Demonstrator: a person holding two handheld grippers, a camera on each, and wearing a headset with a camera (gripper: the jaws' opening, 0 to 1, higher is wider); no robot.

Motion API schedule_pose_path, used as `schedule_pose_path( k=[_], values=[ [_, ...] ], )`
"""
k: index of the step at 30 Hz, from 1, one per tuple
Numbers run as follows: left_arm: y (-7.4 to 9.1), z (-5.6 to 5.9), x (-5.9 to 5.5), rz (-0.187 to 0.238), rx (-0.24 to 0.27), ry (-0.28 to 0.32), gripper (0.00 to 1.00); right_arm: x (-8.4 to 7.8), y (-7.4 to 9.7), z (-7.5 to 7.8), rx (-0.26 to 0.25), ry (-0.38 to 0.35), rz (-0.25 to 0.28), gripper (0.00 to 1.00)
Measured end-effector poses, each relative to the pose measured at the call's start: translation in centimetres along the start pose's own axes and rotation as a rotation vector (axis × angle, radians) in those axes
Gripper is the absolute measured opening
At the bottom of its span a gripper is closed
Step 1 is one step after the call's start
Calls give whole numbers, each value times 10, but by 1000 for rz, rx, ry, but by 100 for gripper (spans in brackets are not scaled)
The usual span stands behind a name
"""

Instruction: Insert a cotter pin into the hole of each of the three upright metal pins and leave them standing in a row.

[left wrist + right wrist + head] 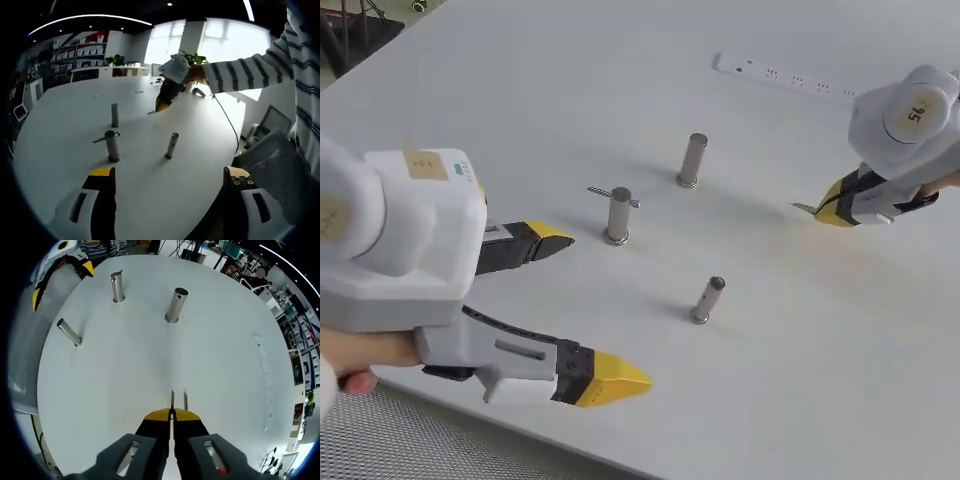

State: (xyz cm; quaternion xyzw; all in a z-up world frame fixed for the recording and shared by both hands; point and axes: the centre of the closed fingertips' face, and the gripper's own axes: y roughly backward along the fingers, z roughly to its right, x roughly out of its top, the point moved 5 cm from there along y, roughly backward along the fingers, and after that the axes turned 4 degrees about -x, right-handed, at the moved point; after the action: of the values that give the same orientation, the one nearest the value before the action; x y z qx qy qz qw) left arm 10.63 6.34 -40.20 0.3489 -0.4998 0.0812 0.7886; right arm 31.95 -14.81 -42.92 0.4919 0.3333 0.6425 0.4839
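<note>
Landmark: middle metal pin [618, 215], upright on the white table [790, 380]. A fitted cotter pin [603, 191] sits crosswise through its top, ends showing on both sides.

Far metal pin [693, 160] stands beyond the landmark and a little to its right. Near metal pin [708, 298] stands on the person's side of it, also to the right. All three are apart, with bare table between them.

Left gripper [585, 310]: left of the landmark and nearer the person, jaws spread wide and gripping nothing. Its lower jaw hangs near the table's front edge.

Right gripper [825, 212]: well right of the landmark, tips low over the table. In the right gripper view the jaws are pressed together on a held cotter pin [172, 399], its legs poking out past the yellow tips. A bare stretch of table lies between this gripper and the landmark.

Power strip [785, 77]: flat, beyond the far pin, well apart from everything else.
</note>
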Motion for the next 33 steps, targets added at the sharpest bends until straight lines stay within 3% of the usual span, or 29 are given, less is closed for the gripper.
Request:
schedule_pose_path(
  k=[3,8,15,22,33],
  values=[
    [-1,0,2,5,7,-2,83,8,10,1,-26,6,32,0],
    [-4,1,13,63,10,27,80,20,27,-1,-67,21,90,0],
    [-9,-3,30,114,5,75,69,43,56,-5,-157,106,176,0],
    [-20,-6,46,148,-13,90,62,53,78,-19,-240,163,214,0],
    [-37,-11,71,205,-47,148,48,66,96,-38,-362,236,254,0]
  ],
)
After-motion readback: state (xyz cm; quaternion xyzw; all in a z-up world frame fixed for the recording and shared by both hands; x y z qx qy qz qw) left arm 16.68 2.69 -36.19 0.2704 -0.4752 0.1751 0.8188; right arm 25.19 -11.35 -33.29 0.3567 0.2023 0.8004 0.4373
